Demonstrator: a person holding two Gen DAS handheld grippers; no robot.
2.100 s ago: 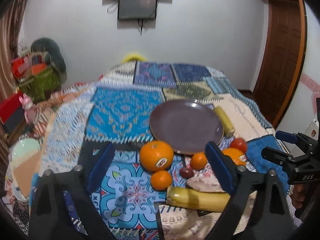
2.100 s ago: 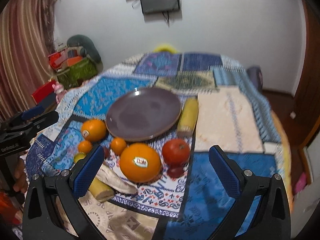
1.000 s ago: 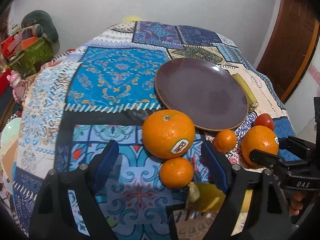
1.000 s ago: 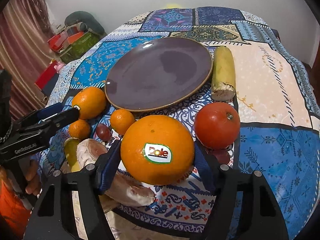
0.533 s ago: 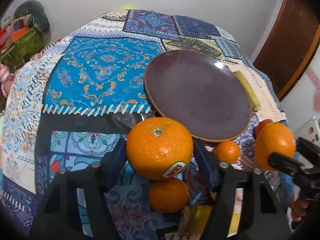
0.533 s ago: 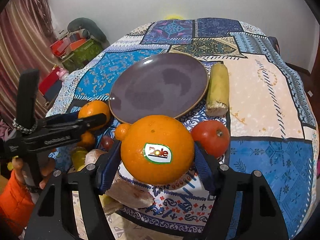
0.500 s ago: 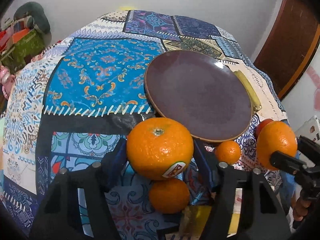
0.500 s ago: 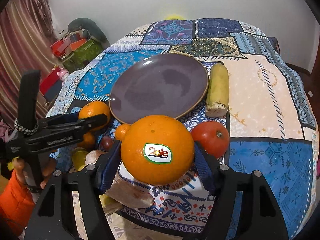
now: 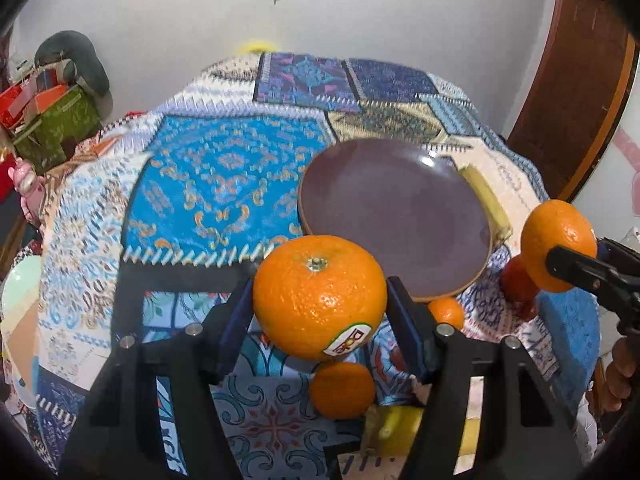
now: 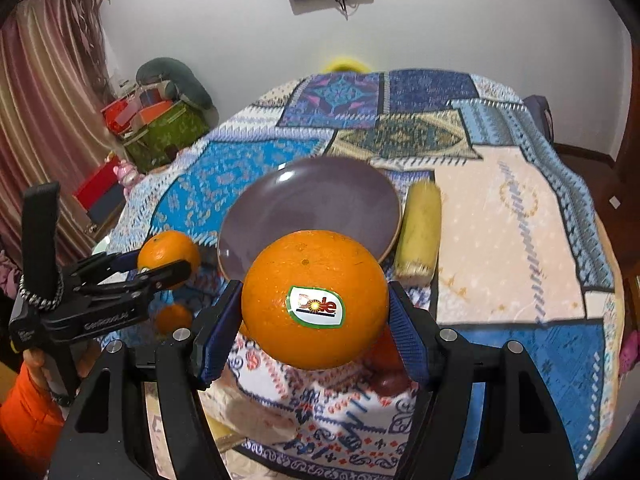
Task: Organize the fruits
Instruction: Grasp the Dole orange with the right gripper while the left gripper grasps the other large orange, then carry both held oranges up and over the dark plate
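My left gripper (image 9: 318,310) is shut on a large orange (image 9: 319,296) with a sticker, held above the patterned cloth just in front of the purple plate (image 9: 394,216). My right gripper (image 10: 314,316) is shut on another large orange (image 10: 314,298) with a Dole sticker, lifted in front of the same plate (image 10: 310,216). Each gripper shows in the other's view: the right one with its orange (image 9: 558,246), the left one with its orange (image 10: 168,254).
On the cloth lie a small orange (image 9: 342,390), another small orange (image 9: 446,312), a red tomato (image 9: 518,284), a yellow banana piece (image 9: 394,428) and a corn cob (image 10: 420,236) beside the plate. Boxes (image 10: 156,124) stand off to the left.
Both grippers have closed on their large oranges and lifted them off the cloth, rising and tilting up toward the plate.
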